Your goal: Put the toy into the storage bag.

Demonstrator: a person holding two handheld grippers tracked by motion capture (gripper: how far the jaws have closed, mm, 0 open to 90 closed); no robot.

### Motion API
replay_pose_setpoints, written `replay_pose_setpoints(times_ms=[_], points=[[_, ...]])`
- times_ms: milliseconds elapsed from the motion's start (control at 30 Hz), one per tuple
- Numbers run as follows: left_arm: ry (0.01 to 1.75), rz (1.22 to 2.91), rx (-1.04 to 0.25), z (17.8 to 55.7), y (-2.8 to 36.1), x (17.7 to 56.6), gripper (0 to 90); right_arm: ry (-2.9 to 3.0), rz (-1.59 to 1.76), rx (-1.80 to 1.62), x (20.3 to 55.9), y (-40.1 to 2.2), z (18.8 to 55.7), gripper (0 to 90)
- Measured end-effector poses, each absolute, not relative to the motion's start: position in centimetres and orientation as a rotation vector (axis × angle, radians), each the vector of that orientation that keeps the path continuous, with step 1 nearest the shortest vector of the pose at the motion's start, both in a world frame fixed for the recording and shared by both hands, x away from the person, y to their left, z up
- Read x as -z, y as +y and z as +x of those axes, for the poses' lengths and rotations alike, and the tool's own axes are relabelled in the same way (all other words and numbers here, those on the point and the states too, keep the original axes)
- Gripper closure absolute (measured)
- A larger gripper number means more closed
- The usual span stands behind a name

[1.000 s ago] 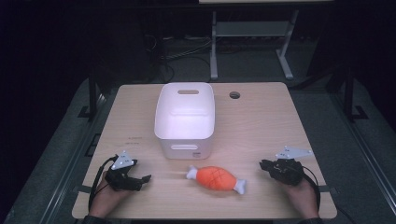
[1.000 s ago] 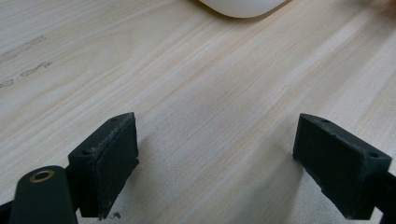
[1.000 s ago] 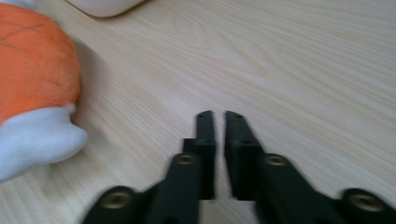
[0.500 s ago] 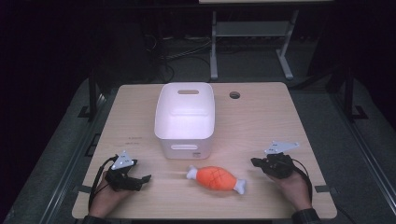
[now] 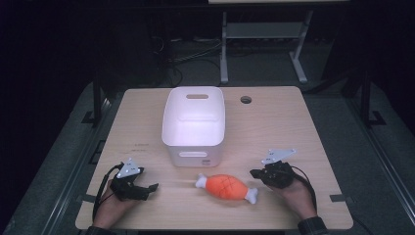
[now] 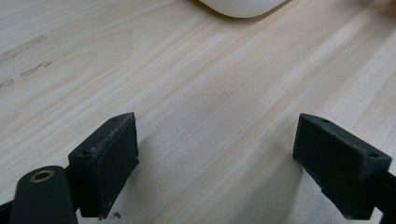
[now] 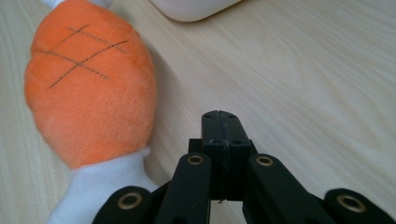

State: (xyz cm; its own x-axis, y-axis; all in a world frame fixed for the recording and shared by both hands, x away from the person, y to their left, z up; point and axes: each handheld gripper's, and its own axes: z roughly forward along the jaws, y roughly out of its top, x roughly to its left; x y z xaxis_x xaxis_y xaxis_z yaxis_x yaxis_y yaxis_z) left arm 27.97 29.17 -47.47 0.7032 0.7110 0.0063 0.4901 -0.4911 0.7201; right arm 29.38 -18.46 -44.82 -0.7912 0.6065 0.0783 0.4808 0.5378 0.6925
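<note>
An orange plush drumstick with white bone ends lies near the table's front edge, just ahead of a white bin. My right gripper sits a little to the right of the toy's bone end, jaws pressed together with nothing between them. In the right gripper view the shut gripper points past the toy, which lies to its left. My left gripper rests at the front left; in the left gripper view the gripper stands open over bare wood.
The wooden table has a round cable hole at the back right. The bin's rounded corner shows at the top of the left gripper view. Dark floor and a metal stand lie beyond the table.
My right gripper has slid left across the table toward the plush drumstick's bone end. The left gripper and the toy have stayed put.
</note>
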Motion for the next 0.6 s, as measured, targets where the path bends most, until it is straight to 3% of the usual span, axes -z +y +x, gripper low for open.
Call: replay_pose_setpoints(times_ms=[600], points=[[0.911,2.191,-0.395,28.0,29.2,47.5,13.1,2.709,0.848,-1.104,45.1,-17.3,27.3,89.6]])
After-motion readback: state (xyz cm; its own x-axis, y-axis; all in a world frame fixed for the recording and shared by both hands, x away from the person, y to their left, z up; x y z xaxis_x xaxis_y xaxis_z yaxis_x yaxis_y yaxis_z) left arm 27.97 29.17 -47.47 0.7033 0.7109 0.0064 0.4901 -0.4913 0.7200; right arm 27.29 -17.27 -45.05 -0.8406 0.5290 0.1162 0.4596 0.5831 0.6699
